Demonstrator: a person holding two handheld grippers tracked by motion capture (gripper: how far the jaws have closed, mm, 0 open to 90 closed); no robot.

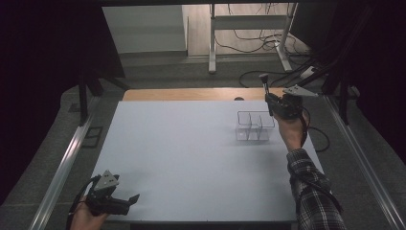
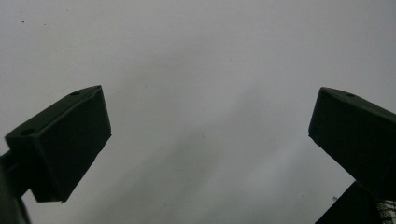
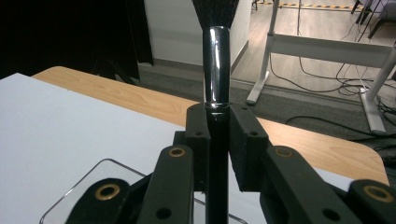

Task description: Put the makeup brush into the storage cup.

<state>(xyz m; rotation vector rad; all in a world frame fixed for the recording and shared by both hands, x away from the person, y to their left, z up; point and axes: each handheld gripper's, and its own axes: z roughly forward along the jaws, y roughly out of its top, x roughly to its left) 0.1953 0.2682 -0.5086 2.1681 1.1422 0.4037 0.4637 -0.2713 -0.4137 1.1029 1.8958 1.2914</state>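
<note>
left gripper (image 2: 205, 140) jaws wide, empty | right gripper (image 3: 218, 135) jaws clamp upright black brush (image 3: 217, 70), chrome ferrule

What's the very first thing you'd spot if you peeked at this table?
The makeup brush, held upright with its bristles up, clamped in the right gripper at the table's far right. Just beside it stands a clear plastic organizer with compartments. The left gripper rests open at the near left corner.

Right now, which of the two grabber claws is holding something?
The right gripper, by the clear box, is clamped on a makeup brush, bristles up. The left gripper hangs open over the bare white table.
</note>
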